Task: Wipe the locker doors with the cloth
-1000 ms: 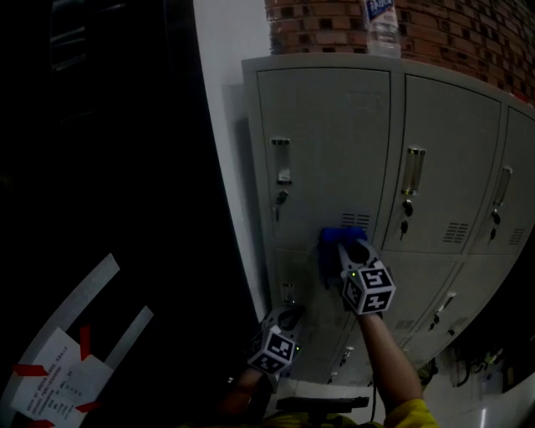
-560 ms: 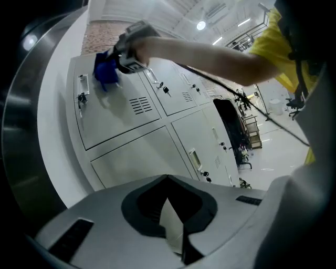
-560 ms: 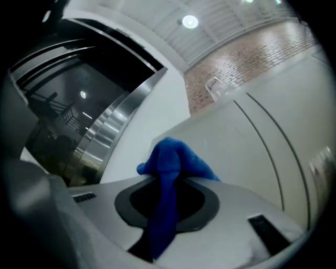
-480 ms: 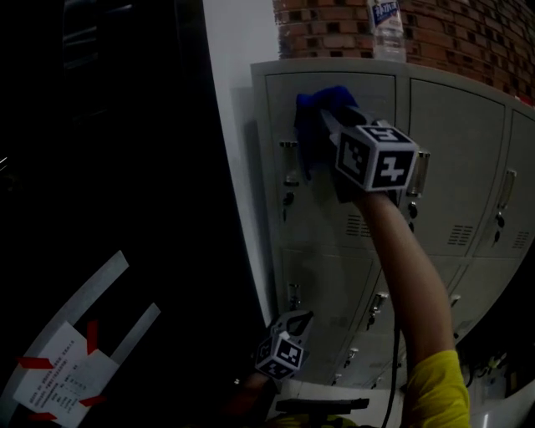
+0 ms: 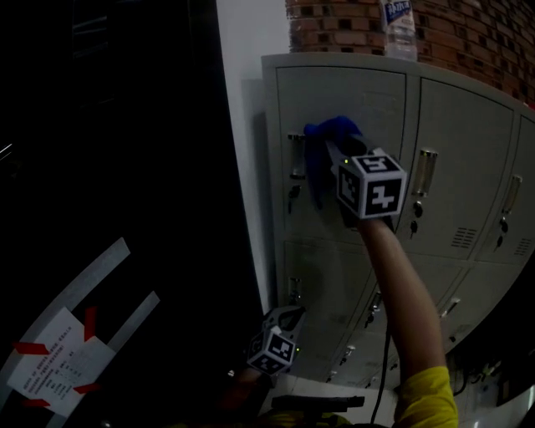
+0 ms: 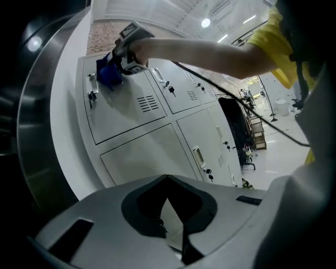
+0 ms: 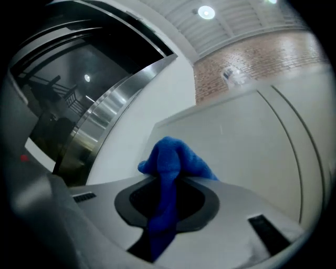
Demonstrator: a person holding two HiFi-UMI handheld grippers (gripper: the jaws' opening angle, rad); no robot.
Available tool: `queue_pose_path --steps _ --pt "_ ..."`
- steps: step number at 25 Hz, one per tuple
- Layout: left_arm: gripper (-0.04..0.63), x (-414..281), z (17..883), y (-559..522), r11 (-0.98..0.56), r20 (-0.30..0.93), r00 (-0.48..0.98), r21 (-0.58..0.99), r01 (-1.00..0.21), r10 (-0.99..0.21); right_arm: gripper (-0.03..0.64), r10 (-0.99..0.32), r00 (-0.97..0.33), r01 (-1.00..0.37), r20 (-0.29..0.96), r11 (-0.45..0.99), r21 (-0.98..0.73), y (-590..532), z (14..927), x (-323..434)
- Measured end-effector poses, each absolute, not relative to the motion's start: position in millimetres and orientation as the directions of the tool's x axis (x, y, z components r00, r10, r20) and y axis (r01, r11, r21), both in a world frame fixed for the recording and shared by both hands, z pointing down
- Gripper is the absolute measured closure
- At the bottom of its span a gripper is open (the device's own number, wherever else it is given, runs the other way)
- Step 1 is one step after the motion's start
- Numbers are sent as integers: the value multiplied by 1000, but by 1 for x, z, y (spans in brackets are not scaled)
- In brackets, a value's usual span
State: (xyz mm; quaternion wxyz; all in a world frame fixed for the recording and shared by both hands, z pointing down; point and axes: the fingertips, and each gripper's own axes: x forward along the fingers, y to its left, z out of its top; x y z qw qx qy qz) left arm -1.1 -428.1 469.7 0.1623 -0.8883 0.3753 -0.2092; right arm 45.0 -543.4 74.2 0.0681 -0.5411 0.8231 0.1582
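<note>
Blue cloth (image 5: 324,135) clamped in right gripper (image 5: 339,155), held against top-left locker door (image 5: 359,94) beside its handle (image 5: 296,155), left gripper (image 5: 287,318) held low, jaws closed, empty.

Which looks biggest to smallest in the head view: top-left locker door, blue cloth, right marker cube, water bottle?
1. top-left locker door
2. blue cloth, right marker cube: alike; cube nearer
3. water bottle, partly cropped
</note>
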Motion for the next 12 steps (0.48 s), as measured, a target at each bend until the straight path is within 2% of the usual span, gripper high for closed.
queue_pose_path --steps 5,7,9,12 --pt "592 8 472 -425 -680 256 645 -446 -583 -720 551 -908 -405 -910 -109 388 148 -554 280 40" --pt "594 9 475 -423 -686 266 647 -447 -574 -714 551 -919 -394 -910 -33 385 154 -557 329 34" --pt "592 9 479 -422 -691 274 648 -443 -571 -711 551 -922 -387 -911 -27 378 163 -560 331 30" --pt "592 6 480 -418 -690 271 646 -433 -581 -714 551 -888 -411 -905 -209 368 214 -543 230 22"
